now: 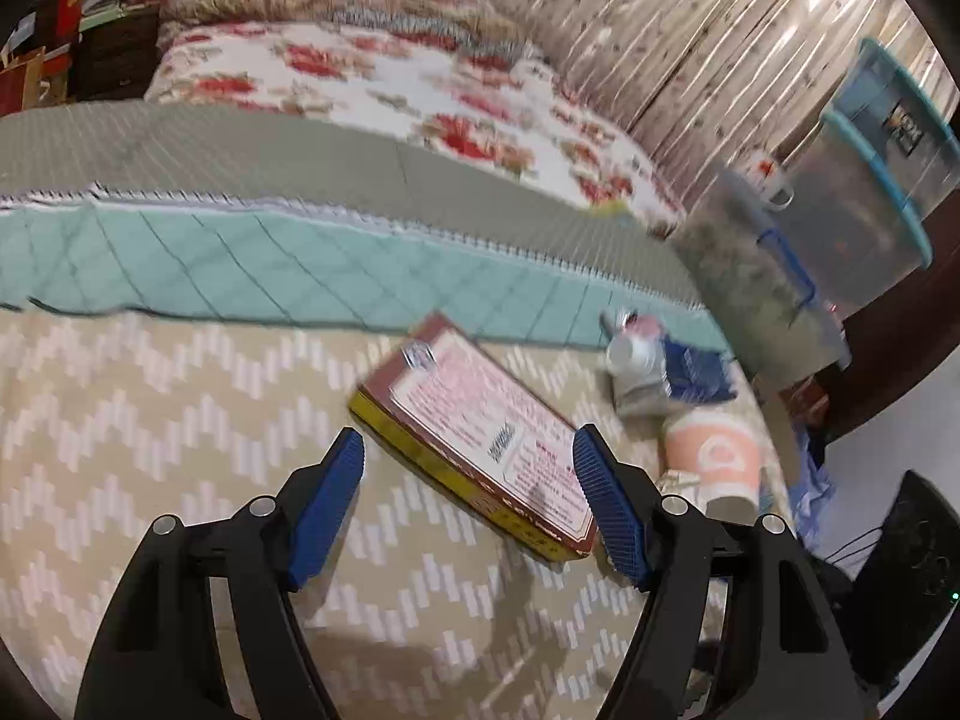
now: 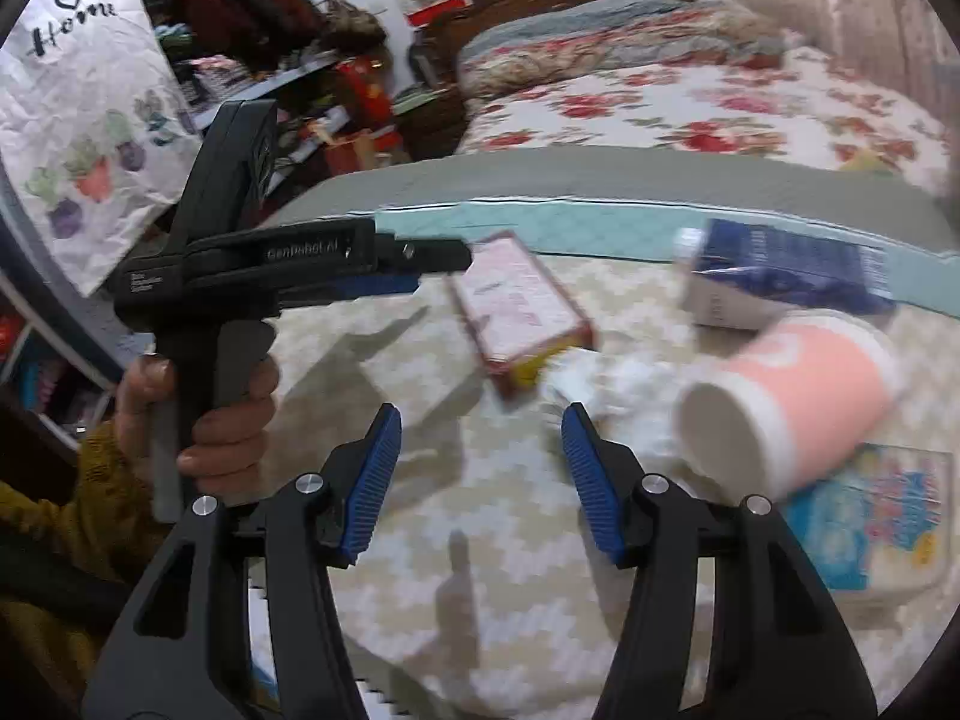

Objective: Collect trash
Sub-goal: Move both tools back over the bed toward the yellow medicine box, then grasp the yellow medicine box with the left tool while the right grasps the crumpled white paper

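**Inspector:** Reporting on the left gripper [image 1: 468,468] first. Its blue fingers [image 1: 327,510] are standing apart with nothing pressed between them. The flat red-and-yellow box [image 1: 474,432] is lying on the bed cover [image 1: 150,420] just past the tips, its near corner showing beside the right-hand finger; I cannot tell whether that finger is touching it.

**Clerk:** And the right gripper [image 2: 480,456]?

**Inspector:** Its fingers [image 2: 375,480] are likewise standing open and are holding nothing. They are hovering over bare cover, with a crumpled white scrap [image 2: 576,378] lying just beyond the tips, blurred.

**Clerk:** Where is the trash sitting?

**Inspector:** All on the zigzag-patterned cover. In the right wrist view the flat box is lying far and slightly left of centre. A pink paper cup [image 2: 798,402] is lying on its side to the right, base toward the camera. A blue-and-white carton [image 2: 780,276] is lying farther off behind it, near the teal quilted border [image 2: 600,228]. A light blue packet [image 2: 870,516] is lying near right, partly under the cup.

**Clerk:** Anything further out?

**Inspector:** A hand [image 2: 204,414] in a mustard sleeve is gripping the left gripper's handle at left. Floral bedding [image 1: 390,84] is lying at the far end, and clear storage bins [image 1: 858,210] are stacked at far right.
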Demonstrator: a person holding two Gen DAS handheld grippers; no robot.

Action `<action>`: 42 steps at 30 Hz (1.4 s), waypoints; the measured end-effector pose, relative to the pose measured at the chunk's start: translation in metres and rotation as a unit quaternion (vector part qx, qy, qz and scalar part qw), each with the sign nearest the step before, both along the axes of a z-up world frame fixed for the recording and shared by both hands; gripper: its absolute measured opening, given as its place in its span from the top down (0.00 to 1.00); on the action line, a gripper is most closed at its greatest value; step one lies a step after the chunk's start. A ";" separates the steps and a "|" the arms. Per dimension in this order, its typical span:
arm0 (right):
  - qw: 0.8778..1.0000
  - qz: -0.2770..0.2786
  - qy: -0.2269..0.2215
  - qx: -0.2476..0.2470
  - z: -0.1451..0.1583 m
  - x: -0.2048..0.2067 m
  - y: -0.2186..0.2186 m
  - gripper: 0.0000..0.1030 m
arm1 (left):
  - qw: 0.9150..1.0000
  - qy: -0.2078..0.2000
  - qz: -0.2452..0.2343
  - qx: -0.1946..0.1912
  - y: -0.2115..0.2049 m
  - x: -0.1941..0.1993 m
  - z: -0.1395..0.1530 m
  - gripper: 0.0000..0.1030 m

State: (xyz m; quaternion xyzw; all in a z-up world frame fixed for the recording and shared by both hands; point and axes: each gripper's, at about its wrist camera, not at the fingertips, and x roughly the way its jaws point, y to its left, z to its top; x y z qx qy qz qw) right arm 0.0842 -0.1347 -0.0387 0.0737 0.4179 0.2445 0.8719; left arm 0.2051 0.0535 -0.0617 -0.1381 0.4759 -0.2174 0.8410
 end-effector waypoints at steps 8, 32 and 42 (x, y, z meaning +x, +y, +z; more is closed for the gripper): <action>0.992 0.031 -0.029 -0.120 -0.009 0.040 0.035 0.24 | 1.000 0.009 0.012 -0.012 0.006 -0.007 -0.002 0.34; 0.981 0.170 0.086 0.032 -0.012 0.085 0.086 0.22 | 0.996 0.018 0.052 -0.065 0.073 -0.015 0.003 0.43; 0.999 0.010 -0.034 0.013 0.006 -0.009 0.008 0.28 | 0.997 -0.037 0.014 0.068 0.012 -0.028 0.007 0.33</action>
